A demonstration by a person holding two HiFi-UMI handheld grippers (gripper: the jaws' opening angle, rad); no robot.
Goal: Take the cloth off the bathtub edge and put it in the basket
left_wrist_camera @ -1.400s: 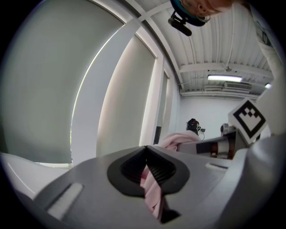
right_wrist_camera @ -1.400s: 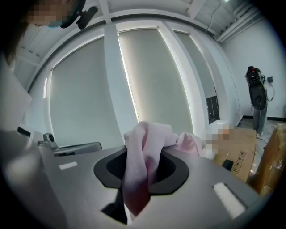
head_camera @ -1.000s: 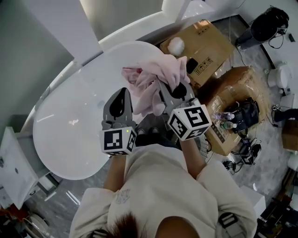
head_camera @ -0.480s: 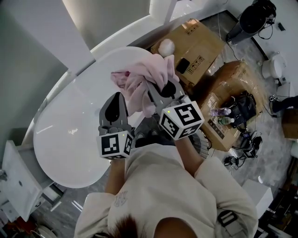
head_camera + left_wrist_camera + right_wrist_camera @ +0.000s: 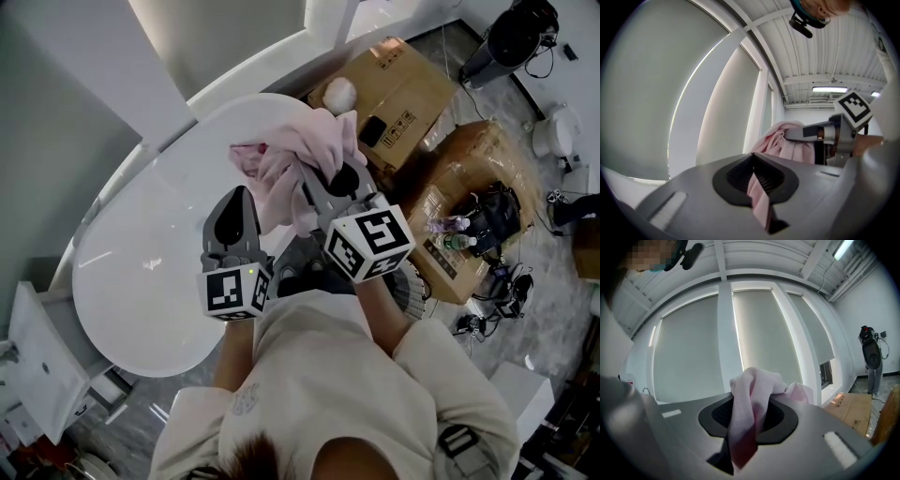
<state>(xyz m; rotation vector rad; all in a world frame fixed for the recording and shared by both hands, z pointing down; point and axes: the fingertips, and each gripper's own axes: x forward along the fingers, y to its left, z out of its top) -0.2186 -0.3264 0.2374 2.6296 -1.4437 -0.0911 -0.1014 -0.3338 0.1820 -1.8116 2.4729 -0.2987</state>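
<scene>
hanging clear of the bathtub, above its right-hand edge, the pink cloth is gripped at two places at once. a thin fold is pinched between the closed jaws of the left gripper. a thick bunch is clamped in the right gripper, around which most of the fabric is piled. its length is thus strung left to right between them. no basket is seen, so the carry direction cannot be judged.
</scene>
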